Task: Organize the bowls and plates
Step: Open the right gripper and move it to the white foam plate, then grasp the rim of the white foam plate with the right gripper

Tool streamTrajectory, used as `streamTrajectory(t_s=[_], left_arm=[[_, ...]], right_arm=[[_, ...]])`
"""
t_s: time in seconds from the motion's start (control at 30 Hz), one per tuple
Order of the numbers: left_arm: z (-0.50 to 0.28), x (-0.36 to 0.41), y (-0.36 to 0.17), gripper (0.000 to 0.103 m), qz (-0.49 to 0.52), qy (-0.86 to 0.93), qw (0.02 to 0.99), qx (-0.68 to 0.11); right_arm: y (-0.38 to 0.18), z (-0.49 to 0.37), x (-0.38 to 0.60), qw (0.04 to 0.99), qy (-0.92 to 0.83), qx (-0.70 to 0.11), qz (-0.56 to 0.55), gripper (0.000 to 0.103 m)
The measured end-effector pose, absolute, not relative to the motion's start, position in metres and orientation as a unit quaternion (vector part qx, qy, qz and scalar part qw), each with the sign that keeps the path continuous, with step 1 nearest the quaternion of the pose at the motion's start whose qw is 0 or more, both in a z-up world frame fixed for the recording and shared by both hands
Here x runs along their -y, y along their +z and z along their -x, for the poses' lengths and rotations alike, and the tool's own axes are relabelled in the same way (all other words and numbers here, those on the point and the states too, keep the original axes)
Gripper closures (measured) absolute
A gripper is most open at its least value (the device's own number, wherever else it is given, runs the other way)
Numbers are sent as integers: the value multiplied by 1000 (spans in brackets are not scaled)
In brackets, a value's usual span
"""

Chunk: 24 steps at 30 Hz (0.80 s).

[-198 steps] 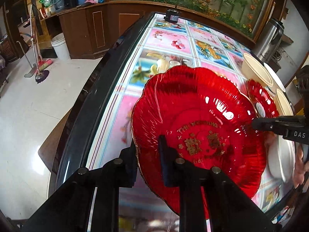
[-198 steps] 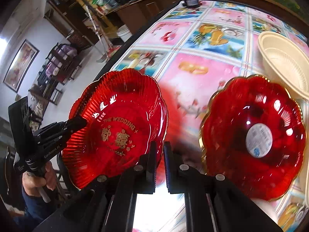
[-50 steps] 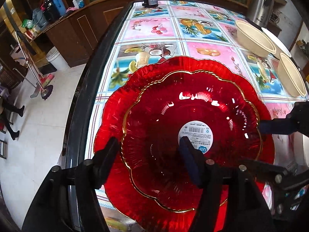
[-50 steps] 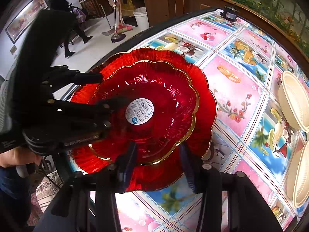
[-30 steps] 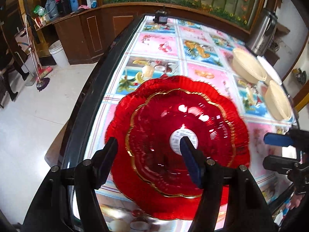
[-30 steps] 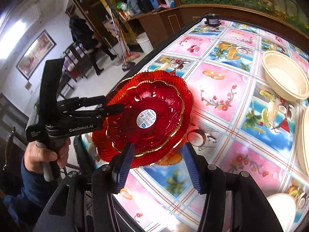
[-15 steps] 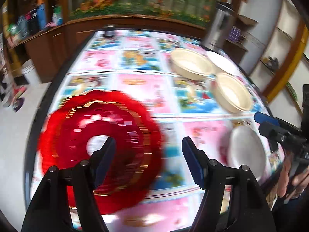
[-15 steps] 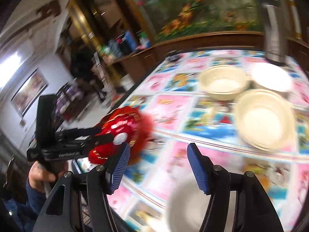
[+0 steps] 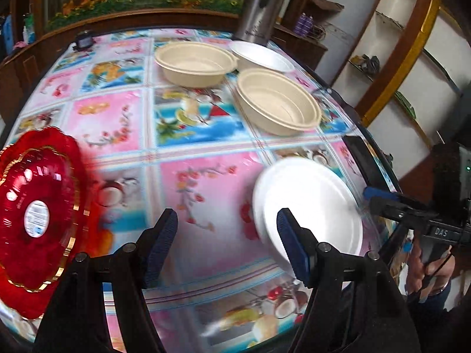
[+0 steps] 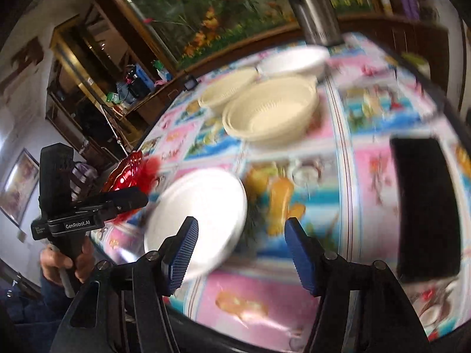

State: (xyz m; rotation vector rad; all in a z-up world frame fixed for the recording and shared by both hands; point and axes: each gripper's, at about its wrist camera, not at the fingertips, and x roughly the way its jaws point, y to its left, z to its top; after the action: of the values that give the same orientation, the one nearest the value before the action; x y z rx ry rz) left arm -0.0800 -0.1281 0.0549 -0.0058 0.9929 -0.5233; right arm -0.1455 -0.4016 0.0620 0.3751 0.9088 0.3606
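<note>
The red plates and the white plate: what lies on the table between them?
Nothing. In the left wrist view only bare patterned tablecloth stretches between the stacked red plates and the white plate.

Steel thermos [image 9: 259,6] at table's far edge, black phone [image 10: 424,206] on floral tablecloth [image 9: 212,188]

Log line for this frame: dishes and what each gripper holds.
red plates: stacked | white plate: untouched | left gripper: closing, empty | right gripper: closing, empty

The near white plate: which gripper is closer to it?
Right, I think. The right gripper has its tips at the white plate's edge, jaws closing, empty. The left gripper hangs beside it, over bare cloth, closing too.
</note>
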Motion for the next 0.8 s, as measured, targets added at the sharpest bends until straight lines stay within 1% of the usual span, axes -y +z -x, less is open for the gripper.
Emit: streamTrajectory(t_s=[0.03,0.07,0.1,0.13,0.17,0.2,0.27,0.3,0.43,0.63,0.8], left_arm=[[80,131,53,40,0,-250,845,-473],[80,133,51,42,0,-250,844,-474],[81,136,49,47,-1,-251,843,-475],[81,139,47,58,-4,-254,842,-477],[81,143,44,64,-10,-254,840,-478],[81,147,40,70,-18,-255,838,-482],[86,153,36,78,-24,-264,835,-482],[88,156,37,84,-32,-269,836,-478],[96,166,41,84,-66,-259,850,-453],[92,161,41,84,-64,-250,854,-452],[90,152,45,84,-69,-224,869,-436]], right_arm=[[58,146,403,862,177,-435,-191,45],[55,144,401,858,182,-438,-196,48],[54,145,401,856,186,-440,-197,50],[53,144,398,854,192,-441,-198,53],[51,142,395,851,196,-444,-199,63],[49,140,393,849,196,-450,-198,77],[45,138,388,844,201,-453,-205,89],[44,138,387,845,200,-451,-207,89],[51,137,384,852,194,-443,-200,90],[55,129,378,856,191,-440,-192,90],[60,123,363,862,194,-436,-172,89]])
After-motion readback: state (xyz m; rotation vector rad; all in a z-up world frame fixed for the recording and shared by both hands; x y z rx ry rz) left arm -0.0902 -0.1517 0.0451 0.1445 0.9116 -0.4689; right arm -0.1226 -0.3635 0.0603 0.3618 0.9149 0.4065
